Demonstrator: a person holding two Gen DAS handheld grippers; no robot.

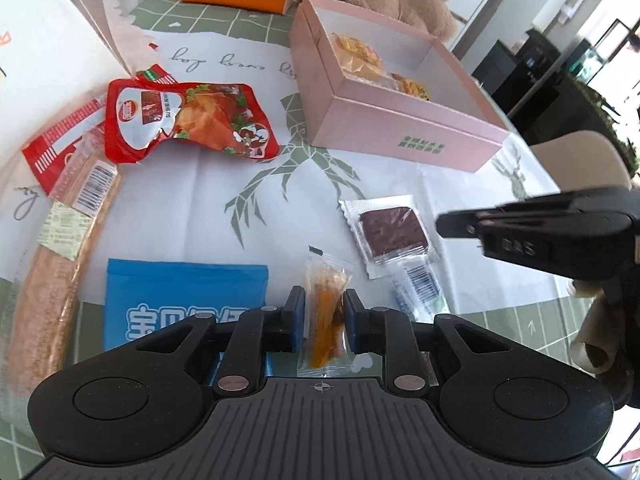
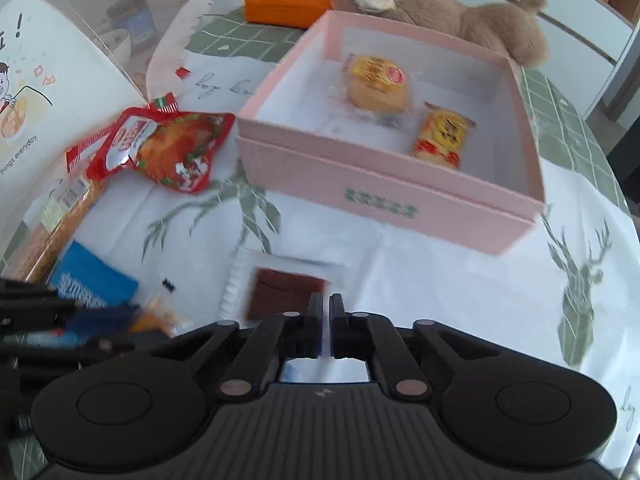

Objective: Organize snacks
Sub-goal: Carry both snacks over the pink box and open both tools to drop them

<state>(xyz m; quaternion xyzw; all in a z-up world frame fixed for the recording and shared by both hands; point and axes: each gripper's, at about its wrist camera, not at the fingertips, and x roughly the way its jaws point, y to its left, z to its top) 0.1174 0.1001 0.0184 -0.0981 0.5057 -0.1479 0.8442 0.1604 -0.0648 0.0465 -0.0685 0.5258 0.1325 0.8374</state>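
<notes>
The left gripper is clamping an orange snack for transfer to the pink box, while the right gripper is hovering clenched and empty

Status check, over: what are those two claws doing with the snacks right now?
Left gripper shut on orange snack. Right gripper shut, empty, above brown snack. Pink box holds two snacks; path looks clear.
</notes>
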